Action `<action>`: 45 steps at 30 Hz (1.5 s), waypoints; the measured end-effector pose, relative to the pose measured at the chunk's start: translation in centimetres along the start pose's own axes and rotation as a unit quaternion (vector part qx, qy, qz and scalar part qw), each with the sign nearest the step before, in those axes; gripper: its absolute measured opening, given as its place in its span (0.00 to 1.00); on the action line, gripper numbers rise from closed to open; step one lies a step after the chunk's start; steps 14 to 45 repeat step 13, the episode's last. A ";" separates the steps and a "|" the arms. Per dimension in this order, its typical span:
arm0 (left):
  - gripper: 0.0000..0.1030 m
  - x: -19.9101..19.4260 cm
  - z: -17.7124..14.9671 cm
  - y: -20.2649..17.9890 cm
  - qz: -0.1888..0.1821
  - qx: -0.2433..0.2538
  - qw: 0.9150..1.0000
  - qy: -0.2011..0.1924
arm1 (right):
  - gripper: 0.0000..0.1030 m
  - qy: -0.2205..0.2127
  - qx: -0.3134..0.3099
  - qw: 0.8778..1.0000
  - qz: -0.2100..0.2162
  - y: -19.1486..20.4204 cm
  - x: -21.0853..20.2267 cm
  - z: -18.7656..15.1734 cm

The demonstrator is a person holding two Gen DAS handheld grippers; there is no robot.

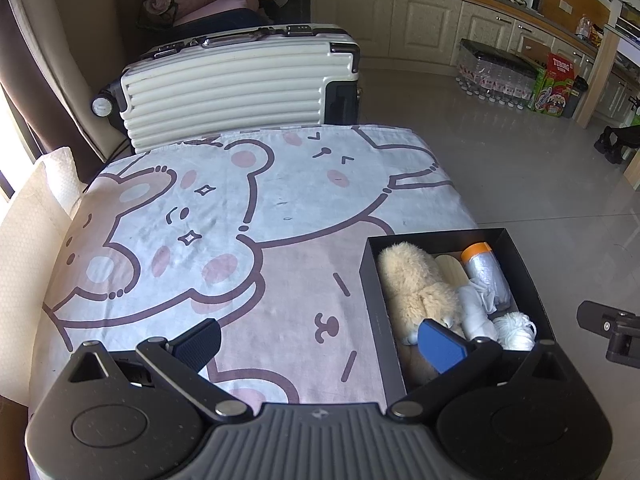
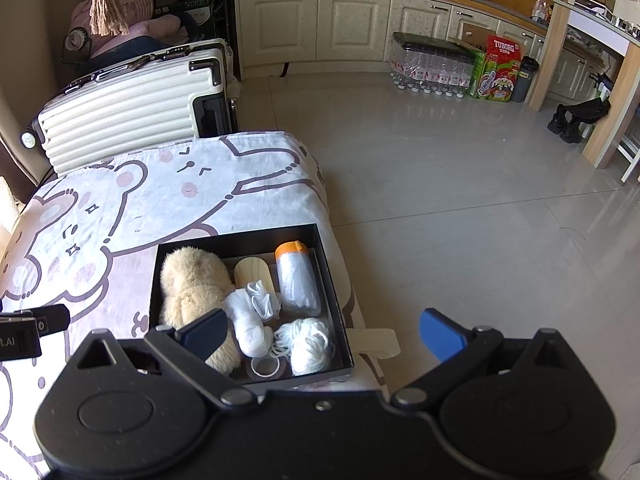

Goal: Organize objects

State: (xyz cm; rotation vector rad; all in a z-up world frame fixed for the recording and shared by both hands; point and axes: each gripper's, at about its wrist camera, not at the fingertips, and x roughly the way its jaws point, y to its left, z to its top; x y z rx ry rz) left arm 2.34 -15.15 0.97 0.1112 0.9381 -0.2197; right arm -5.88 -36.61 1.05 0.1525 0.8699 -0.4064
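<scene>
A black box (image 2: 332,272) sits at the near right corner of a table covered with a cartoon bear cloth (image 1: 240,200). It holds a cream plush toy (image 2: 192,280), a wooden piece (image 2: 250,272), an orange-capped bottle (image 2: 298,280), white cloth (image 2: 250,316), a white cord bundle (image 2: 308,344) and a tape roll (image 2: 266,368). The box also shows in the left wrist view (image 1: 370,280). My left gripper (image 1: 320,340) is open and empty above the cloth, left of the box. My right gripper (image 2: 324,332) is open and empty above the box's near right part.
A cream ribbed suitcase (image 1: 240,84) lies beyond the table's far edge. Tiled floor (image 2: 460,200) lies to the right. Packs of water bottles (image 2: 428,64) and a Tuborg carton (image 2: 498,70) stand by the kitchen cabinets (image 2: 320,24). A white object (image 2: 380,342) sticks out beside the box.
</scene>
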 end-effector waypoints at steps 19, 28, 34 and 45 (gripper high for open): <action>1.00 0.1 0.0 -0.2 0.000 0.003 1.000 0.002 | 1.00 0.001 -0.002 1.000 0.002 -0.2 0.1 -0.2; 1.00 0.1 0.0 -0.2 0.000 0.003 1.000 0.002 | 1.00 0.001 -0.002 1.000 0.002 -0.2 0.1 -0.2; 1.00 0.1 0.0 -0.2 0.000 0.003 1.000 0.002 | 1.00 0.001 -0.002 1.000 0.002 -0.2 0.1 -0.2; 1.00 0.1 0.0 -0.2 0.000 0.003 1.000 0.002 | 1.00 0.001 -0.002 1.000 0.002 -0.2 0.1 -0.2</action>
